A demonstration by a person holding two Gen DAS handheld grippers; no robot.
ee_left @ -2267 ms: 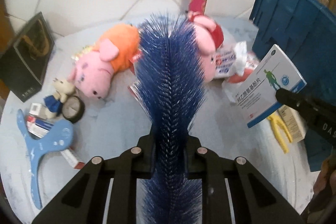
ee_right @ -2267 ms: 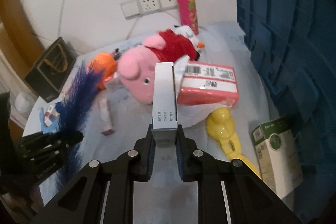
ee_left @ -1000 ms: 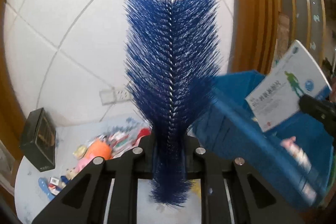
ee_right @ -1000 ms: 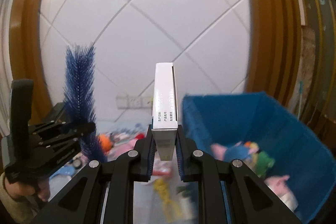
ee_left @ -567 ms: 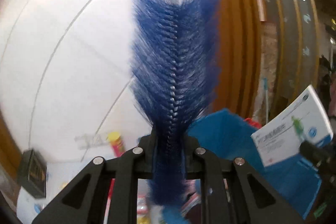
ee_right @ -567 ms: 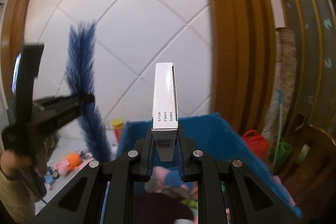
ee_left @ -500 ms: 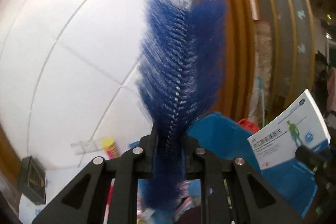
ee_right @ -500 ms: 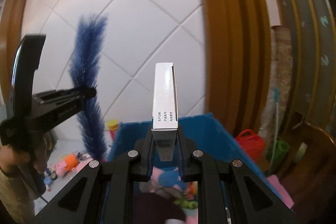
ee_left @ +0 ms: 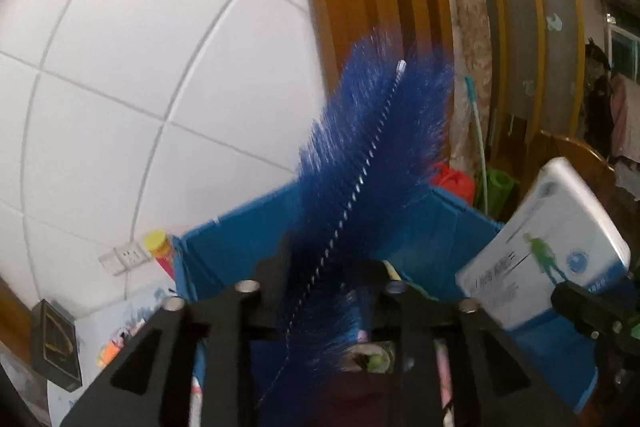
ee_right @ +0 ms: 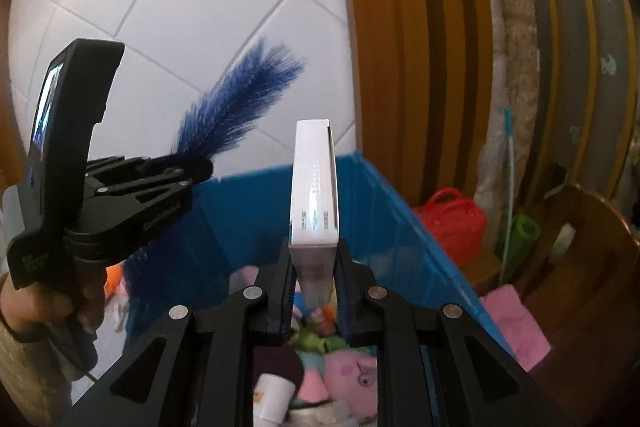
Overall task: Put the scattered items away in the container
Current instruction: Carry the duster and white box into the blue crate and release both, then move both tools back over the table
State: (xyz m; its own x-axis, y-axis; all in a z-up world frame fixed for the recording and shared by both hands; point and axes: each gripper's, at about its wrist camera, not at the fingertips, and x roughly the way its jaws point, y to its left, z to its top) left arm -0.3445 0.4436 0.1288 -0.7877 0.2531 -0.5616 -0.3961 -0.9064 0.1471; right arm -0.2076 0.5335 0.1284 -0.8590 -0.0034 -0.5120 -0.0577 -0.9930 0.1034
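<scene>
Wall socket [ee_left: 127,255] shows only from left wrist.

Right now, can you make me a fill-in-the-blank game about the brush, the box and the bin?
1. The brush between the left gripper's opening jaws is the colour ____.
2. The right gripper is shut on a white ____.
3. Both grippers hang over a blue ____ with soft toys inside.
4. Behind the bin, by the wooden frame, sits a ____ basket.

Missing words: blue; box; bin; red
</scene>
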